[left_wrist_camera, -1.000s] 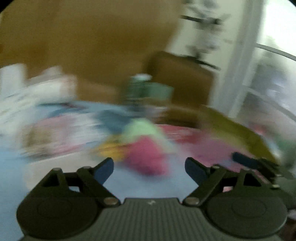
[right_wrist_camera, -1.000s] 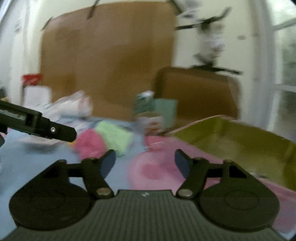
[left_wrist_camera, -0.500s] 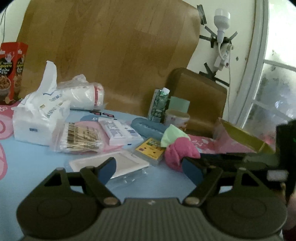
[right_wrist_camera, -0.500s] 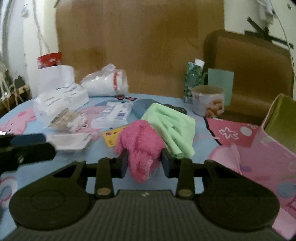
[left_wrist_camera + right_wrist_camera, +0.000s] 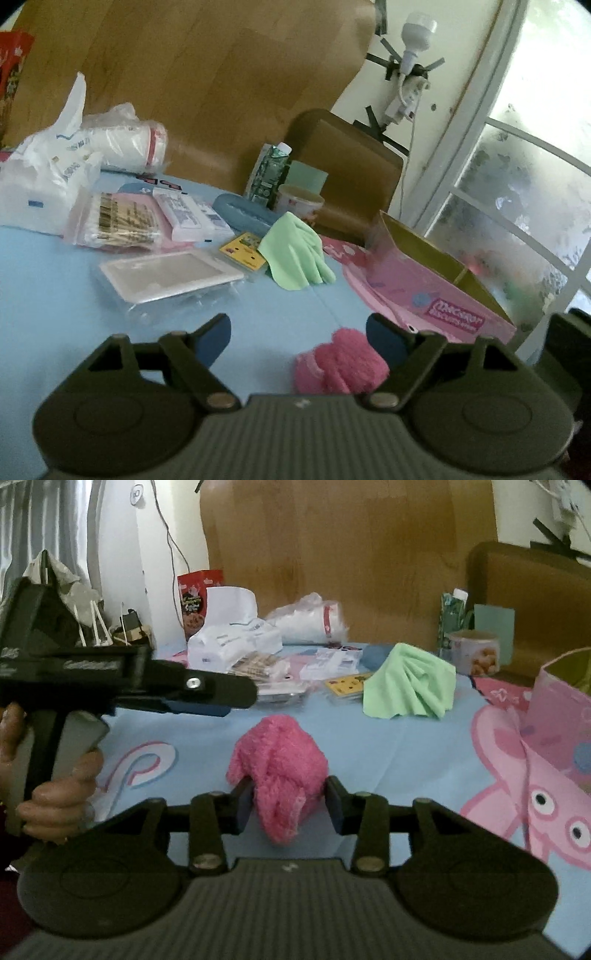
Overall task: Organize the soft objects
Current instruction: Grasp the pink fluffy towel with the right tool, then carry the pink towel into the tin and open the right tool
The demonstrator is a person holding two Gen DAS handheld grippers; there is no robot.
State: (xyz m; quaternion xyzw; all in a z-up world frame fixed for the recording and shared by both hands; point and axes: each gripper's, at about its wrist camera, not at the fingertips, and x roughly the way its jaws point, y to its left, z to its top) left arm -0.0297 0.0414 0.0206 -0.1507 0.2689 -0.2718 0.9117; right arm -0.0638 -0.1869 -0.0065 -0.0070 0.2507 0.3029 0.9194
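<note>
A pink fluffy cloth (image 5: 277,760) sits on the blue tablecloth between the pads of my right gripper (image 5: 290,805). The pads touch both of its sides while the jaws are opening. In the left wrist view the same pink cloth (image 5: 340,362) lies just inside the right finger of my left gripper (image 5: 299,332), whose jaws are wide and opening, gripping nothing. A hand holds the left gripper (image 5: 236,698) to the left of the pink cloth. A light green cloth (image 5: 410,683) (image 5: 295,258) lies draped farther back.
An open pink cardboard box (image 5: 436,295) (image 5: 561,701) stands at the right. Tissue packs (image 5: 37,192), cotton swabs (image 5: 118,221), a clear tray (image 5: 166,273), a yellow card (image 5: 242,251), a carton (image 5: 269,173) and a cup (image 5: 299,203) crowd the back. A wooden chair stands behind.
The right jaws closed on the pink cloth and drew it away from the green cloth toward the front. The left gripper swung right, so the pink box came into its view.
</note>
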